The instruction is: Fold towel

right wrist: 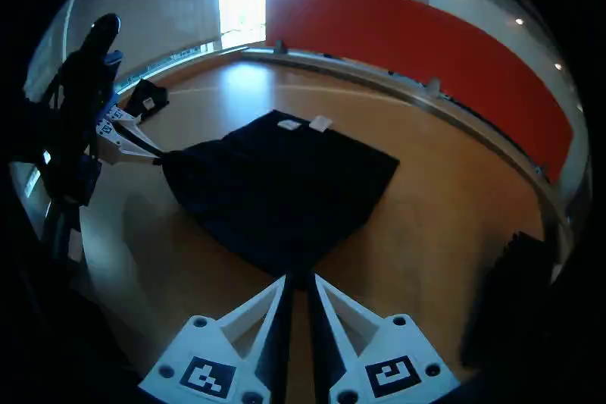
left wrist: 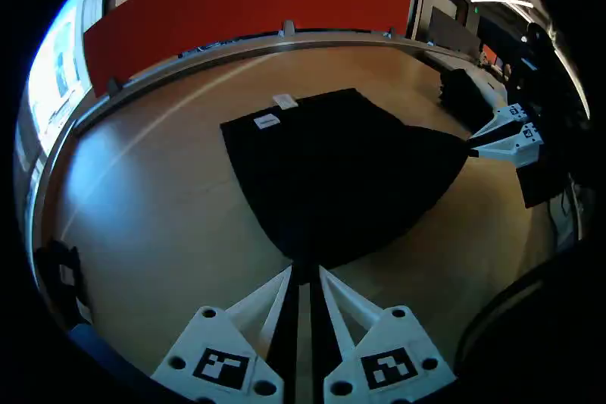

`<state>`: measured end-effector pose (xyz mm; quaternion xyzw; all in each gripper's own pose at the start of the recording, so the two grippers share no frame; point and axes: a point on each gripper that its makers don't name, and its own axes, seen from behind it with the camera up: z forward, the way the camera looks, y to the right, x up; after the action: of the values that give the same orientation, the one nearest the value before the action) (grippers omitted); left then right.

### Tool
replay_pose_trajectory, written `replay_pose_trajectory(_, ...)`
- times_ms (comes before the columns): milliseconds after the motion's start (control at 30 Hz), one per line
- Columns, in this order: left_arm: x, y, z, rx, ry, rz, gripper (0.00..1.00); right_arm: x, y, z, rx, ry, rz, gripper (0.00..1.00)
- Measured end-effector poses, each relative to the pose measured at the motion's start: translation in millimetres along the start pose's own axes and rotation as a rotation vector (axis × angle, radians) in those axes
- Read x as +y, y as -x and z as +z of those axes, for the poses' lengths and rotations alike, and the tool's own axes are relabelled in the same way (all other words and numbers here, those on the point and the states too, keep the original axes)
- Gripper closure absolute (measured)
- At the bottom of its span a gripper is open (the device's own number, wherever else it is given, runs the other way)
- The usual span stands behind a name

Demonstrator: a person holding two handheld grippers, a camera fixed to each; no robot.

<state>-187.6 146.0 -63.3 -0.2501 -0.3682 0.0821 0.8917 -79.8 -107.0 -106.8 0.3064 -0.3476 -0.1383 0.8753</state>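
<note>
On the wooden tabletop [left wrist: 151, 199], the left hand-held gripper [left wrist: 303, 271] pinches the black towel [left wrist: 333, 169] at 6 o'clock. The right hand-held gripper [left wrist: 470, 148] clamps its 3 o'clock corner.

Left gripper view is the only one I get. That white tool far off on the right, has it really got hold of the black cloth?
Observer: Yes. The right gripper view looks straight down the right tool, and both of its fingers are pressed together on a corner of the towel.
Operator: And the tool my camera rides on, what does it look like from over there?
Observer: The left tool comes in from the side with its white fingers pinching another corner. The cloth is drawn out to a point where it grips.
</note>
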Motion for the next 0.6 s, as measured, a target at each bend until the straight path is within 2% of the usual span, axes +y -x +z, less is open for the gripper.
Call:
replay_pose_trajectory(267,1.6,-21,-30.6,0.001,0.006,-0.041,0.91,-1,-34,-34.6,0.052,-0.005,-0.006,0.87)
replay_pose_trajectory(600,19.5,-32,-67.4,-0.021,0.038,-0.097,0.91,-10,-52,-72.7,0.062,-0.024,-0.021,0.87)
